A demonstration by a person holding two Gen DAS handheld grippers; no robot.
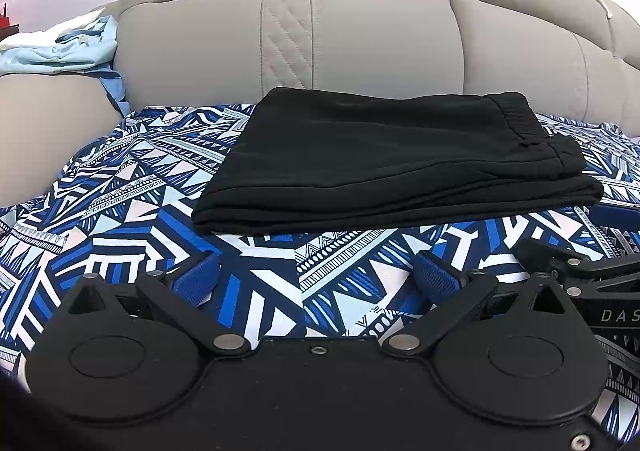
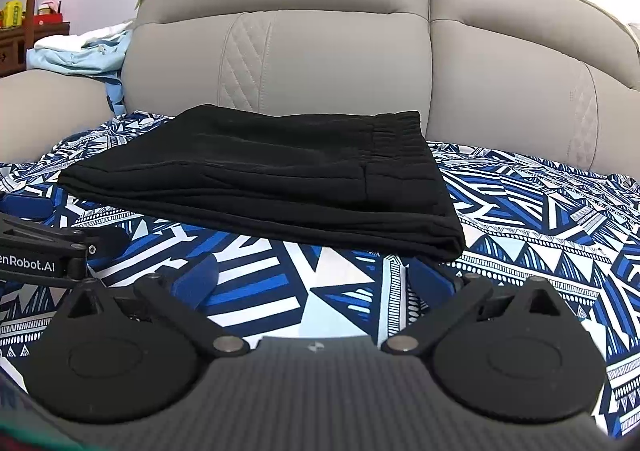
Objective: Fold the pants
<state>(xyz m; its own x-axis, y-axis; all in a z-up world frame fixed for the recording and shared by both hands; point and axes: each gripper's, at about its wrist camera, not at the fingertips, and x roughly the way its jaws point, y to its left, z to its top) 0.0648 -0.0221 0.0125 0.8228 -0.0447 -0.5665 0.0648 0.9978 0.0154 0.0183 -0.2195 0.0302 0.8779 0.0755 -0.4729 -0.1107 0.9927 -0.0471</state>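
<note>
Black pants lie folded in a neat stack on the blue patterned sheet, elastic waistband to the right. They also show in the right wrist view. My left gripper is open and empty, a little short of the stack's near edge. My right gripper is open and empty, near the stack's front right corner. The right gripper's body shows at the right edge of the left wrist view; the left gripper's body shows at the left edge of the right wrist view.
A grey padded sofa back rises right behind the pants. Light blue clothes lie heaped on the left armrest. A wooden shelf with bottles stands far left.
</note>
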